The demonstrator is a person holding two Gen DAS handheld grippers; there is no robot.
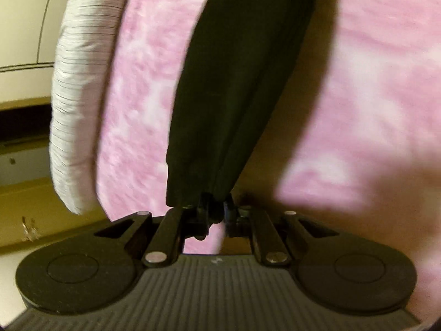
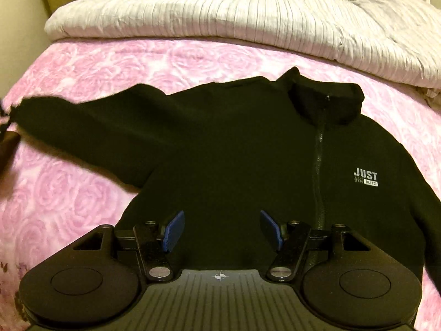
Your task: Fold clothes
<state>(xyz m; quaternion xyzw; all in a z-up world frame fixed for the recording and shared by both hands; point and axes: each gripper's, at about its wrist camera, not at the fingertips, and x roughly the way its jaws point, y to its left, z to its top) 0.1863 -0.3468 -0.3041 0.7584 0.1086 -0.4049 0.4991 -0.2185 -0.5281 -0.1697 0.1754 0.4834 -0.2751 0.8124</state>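
A black zip-up jacket (image 2: 234,165) lies front up on the pink rose-patterned blanket (image 2: 82,63), collar toward the far side, with a white logo on its chest. Its sleeve (image 2: 91,129) stretches out to the left, blurred at the cuff. In the left wrist view that sleeve (image 1: 234,96) runs away from my left gripper (image 1: 217,212), which is shut on its cuff end. My right gripper (image 2: 222,229) hovers over the jacket's lower body, open, with blue pads (image 2: 173,230) wide apart and nothing between them.
A white ribbed duvet (image 2: 220,11) is bunched along the far side of the bed, also showing as the duvet (image 1: 80,96) at the left in the left wrist view. A pale wall and low furniture (image 1: 22,55) lie beyond the bed's edge.
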